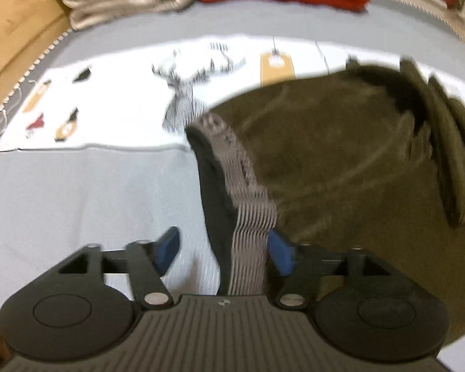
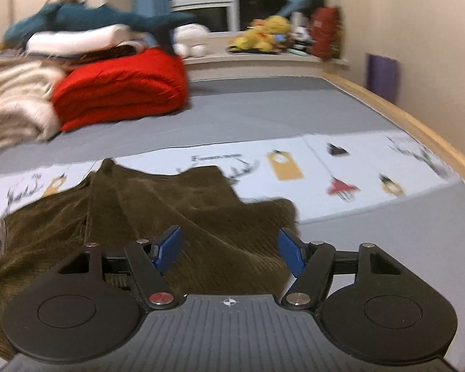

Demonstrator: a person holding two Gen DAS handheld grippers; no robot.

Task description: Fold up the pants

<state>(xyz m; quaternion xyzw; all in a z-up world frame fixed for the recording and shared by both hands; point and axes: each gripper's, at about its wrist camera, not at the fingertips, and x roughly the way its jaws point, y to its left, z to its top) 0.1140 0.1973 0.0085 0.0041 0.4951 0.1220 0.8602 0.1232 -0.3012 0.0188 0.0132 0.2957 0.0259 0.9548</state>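
Observation:
Olive-brown corduroy pants (image 1: pixel 341 155) lie crumpled on the bed, with the grey striped elastic waistband (image 1: pixel 248 217) running between my left fingers. My left gripper (image 1: pixel 224 249) is open; the waistband lies against its right pad (image 1: pixel 280 254), and the left pad stands apart from it. In the right wrist view the pants (image 2: pixel 170 217) lie bunched under and ahead of my right gripper (image 2: pixel 231 252), which is open, its blue pads hovering just above the cloth.
The bed has a grey sheet (image 2: pixel 263 108) and a white printed cloth (image 2: pixel 356 167) under the pants. A red blanket (image 2: pixel 121 90) and a cream blanket (image 2: pixel 15 105) are stacked at the far side. Wooden bed rail (image 2: pixel 418 130) runs at right.

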